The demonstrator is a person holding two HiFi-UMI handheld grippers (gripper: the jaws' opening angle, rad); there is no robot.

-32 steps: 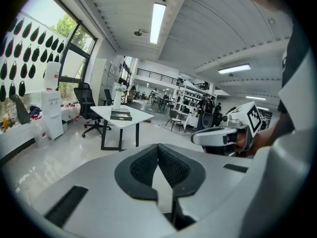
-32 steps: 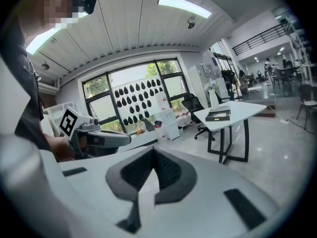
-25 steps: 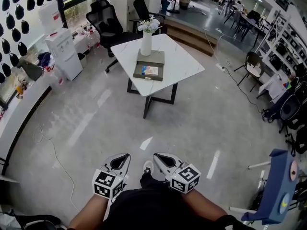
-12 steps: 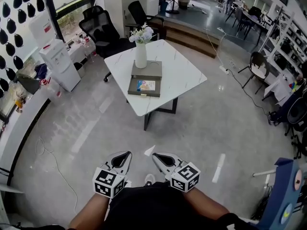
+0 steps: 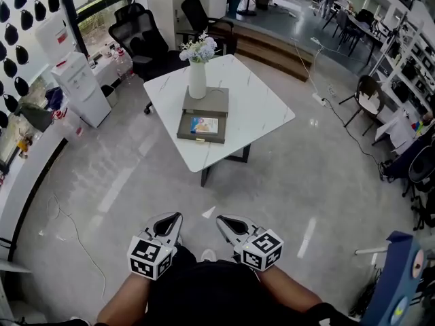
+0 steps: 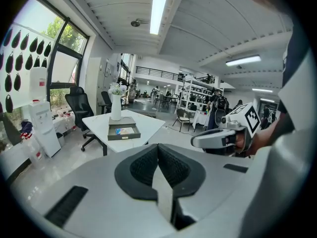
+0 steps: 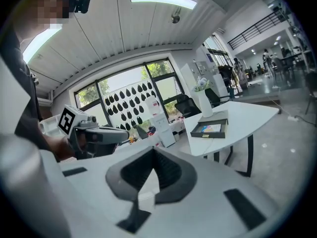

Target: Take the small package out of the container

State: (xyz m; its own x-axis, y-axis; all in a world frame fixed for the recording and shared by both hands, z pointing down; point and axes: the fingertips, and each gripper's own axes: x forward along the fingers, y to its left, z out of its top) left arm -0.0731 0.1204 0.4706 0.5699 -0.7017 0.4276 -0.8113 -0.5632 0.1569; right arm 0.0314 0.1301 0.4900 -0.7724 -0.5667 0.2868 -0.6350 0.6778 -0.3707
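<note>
both grippers held low ahead of the torso (image 5: 204,294), side by side, near each other but not touching. left gripper (image 5: 172,218): jaws fully together, nothing between them. right gripper (image 5: 225,221): same, jaws closed and empty. both point forward and slightly down, tips angled a bit toward each other. marker cubes (image 5: 149,258) sit at the rear, by the hands. left forearm (image 5: 126,297) and right forearm (image 5: 292,294) bare, elbows bent, tucked in by the body.

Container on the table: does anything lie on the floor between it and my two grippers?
No. In the head view only bare grey floor lies between the left gripper, the right gripper and the table bearing the container.
</note>
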